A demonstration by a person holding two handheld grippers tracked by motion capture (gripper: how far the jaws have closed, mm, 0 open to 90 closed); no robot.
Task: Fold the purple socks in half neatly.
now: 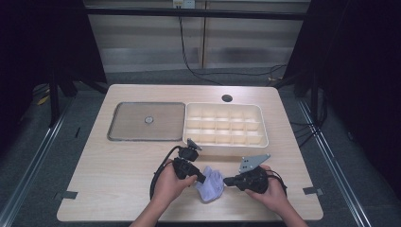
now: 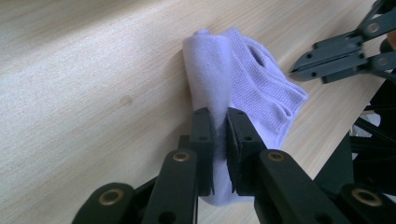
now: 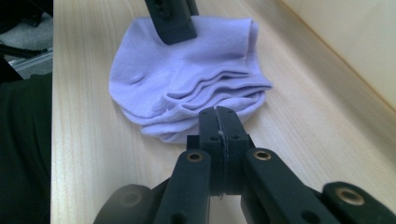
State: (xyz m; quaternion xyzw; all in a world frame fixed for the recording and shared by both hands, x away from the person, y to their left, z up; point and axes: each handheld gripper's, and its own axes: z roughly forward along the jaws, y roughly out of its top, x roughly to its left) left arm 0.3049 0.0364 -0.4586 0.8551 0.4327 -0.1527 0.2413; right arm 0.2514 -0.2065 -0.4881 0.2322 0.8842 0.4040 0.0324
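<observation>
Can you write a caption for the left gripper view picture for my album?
Left gripper pinches a folded pale purple sock on the wooden table.

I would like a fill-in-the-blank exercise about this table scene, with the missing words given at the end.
1. The left tongs are shut on a pale purple ____.
2. The right tongs are shut and hold ____.
3. The cream tray with many compartments is ____ inside.
4. The flat grey lid lies to the ____ of that tray in the high view.

Missing words: sock; nothing; empty; left
</observation>
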